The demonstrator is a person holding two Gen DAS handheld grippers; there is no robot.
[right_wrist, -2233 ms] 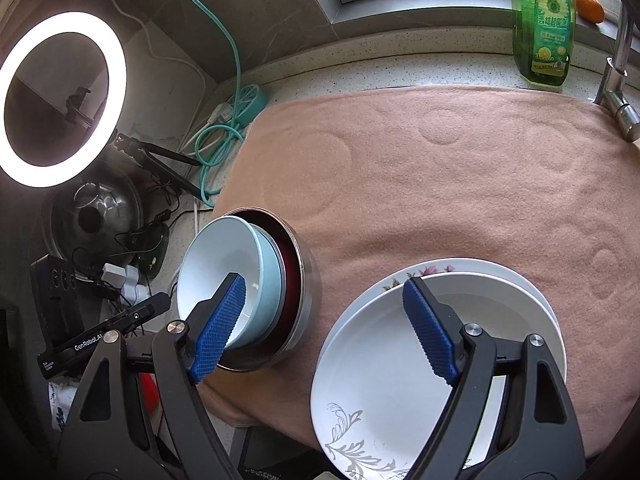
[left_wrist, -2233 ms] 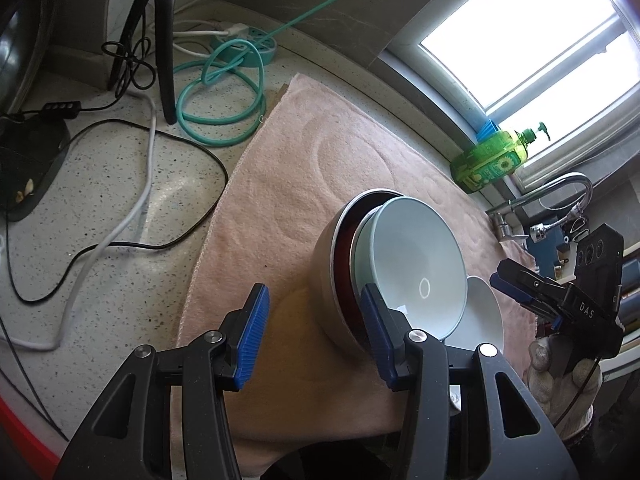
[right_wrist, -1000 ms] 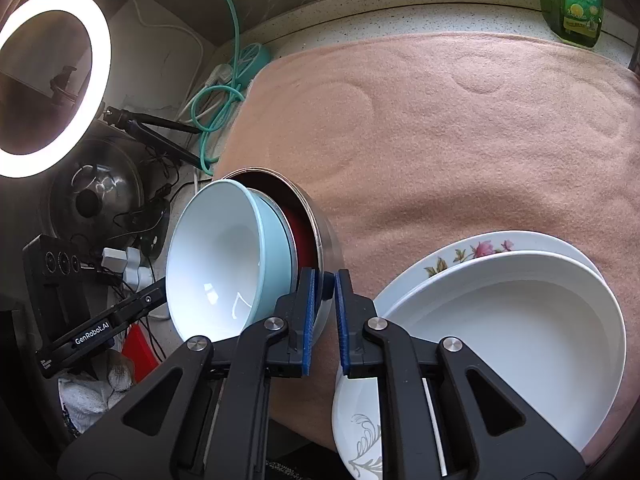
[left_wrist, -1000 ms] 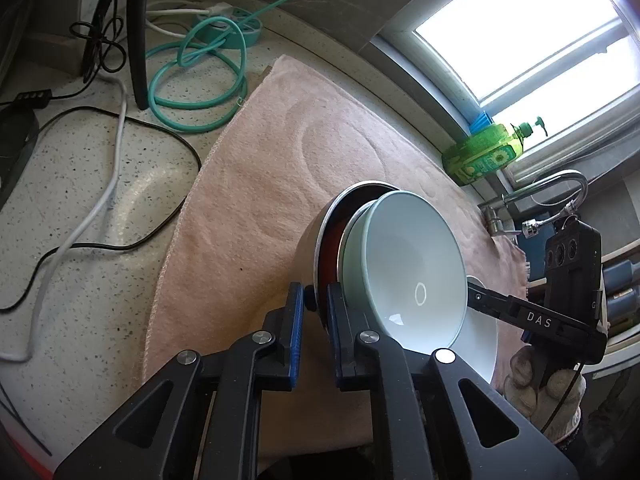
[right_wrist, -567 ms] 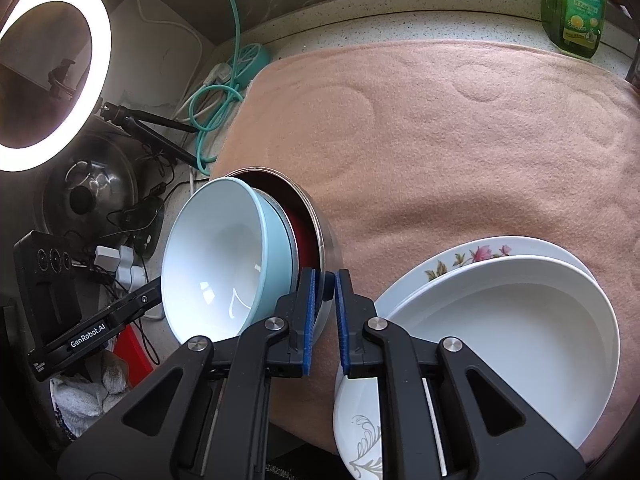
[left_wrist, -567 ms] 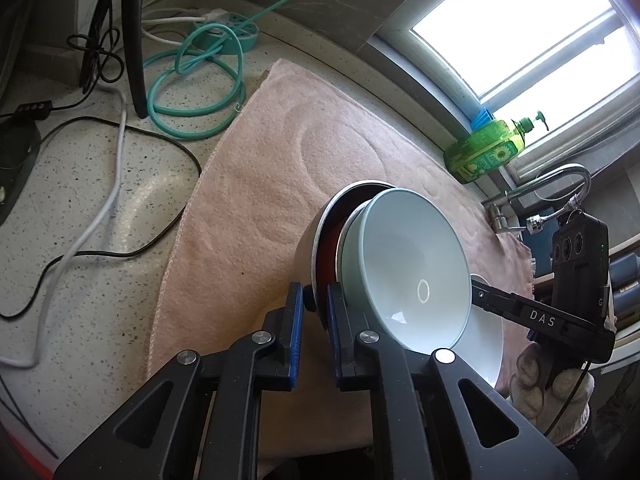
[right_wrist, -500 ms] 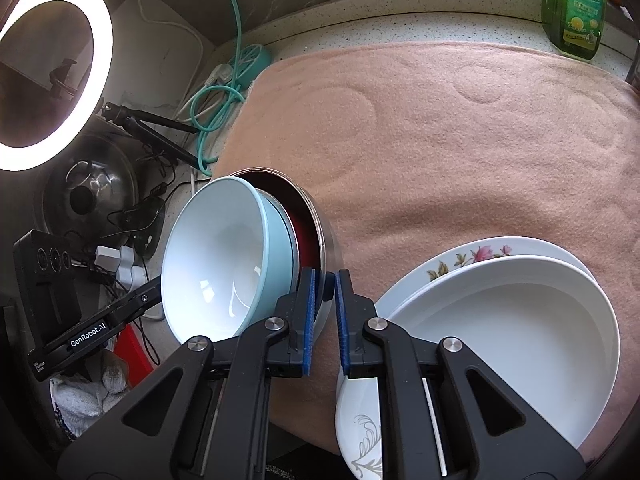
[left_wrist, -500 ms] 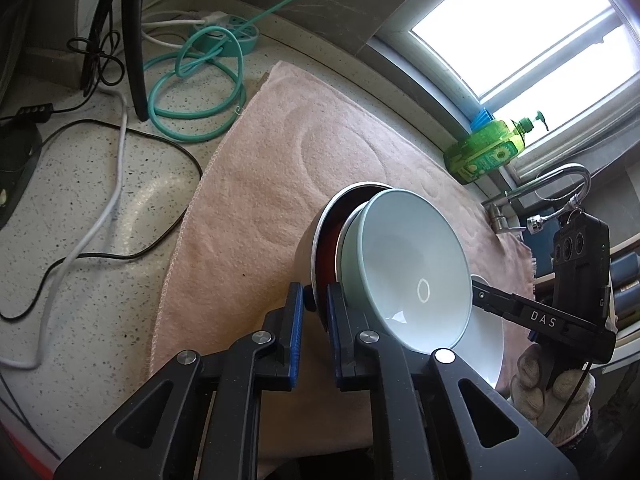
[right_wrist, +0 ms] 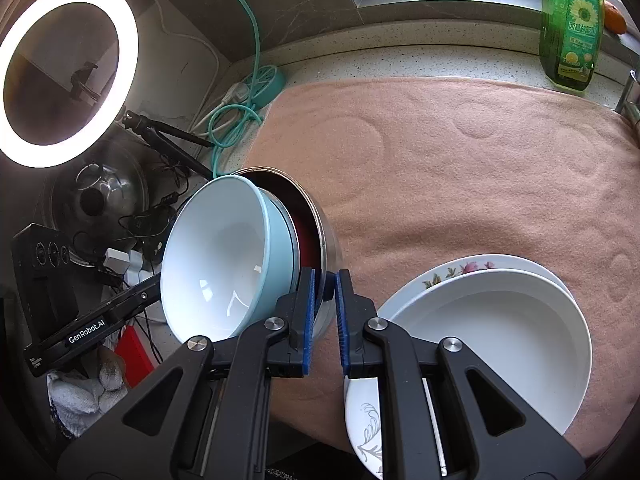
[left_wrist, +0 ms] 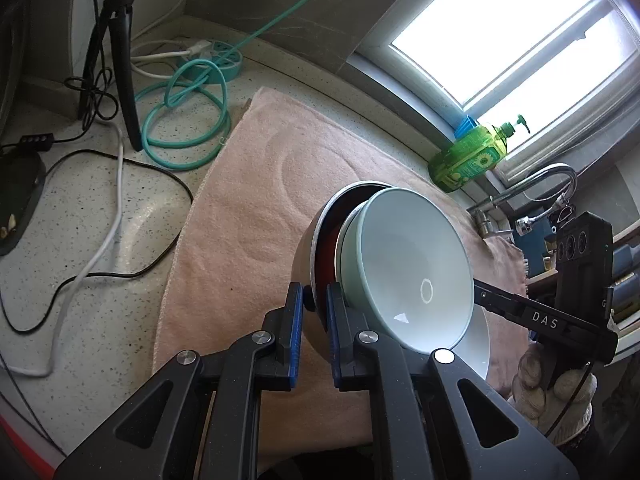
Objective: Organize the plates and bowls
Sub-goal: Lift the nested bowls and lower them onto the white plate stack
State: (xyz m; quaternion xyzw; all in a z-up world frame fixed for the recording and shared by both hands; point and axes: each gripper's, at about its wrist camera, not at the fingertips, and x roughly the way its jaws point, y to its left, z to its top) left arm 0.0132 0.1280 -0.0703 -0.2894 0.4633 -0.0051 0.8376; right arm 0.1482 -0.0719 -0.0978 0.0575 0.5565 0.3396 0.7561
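1. Both tools are clenched on the same thing: the left gripper and the right gripper each pinch the thin rim of the metal bowl from opposite sides. The bowl sits at the centre of both frames, tilted, above the pink towel. A rim grip this narrow could slip, and the bowl would drop onto the towel.

2. A pale blue bowl is nested loose inside the metal one, and nothing clamps it. With the stack tipped so steeply, I judge it could slide out toward the lower frame edge.

3. If the 2 hands fall out of step, the rim could twist between the pads and 1 grip could let go.

4. The 2 stacked white plates lie just beside the bowls, at the lower right of the right wrist view. A swing that way could knock them.

5. The loose cords at the left of the left wrist view could snag a low pass.
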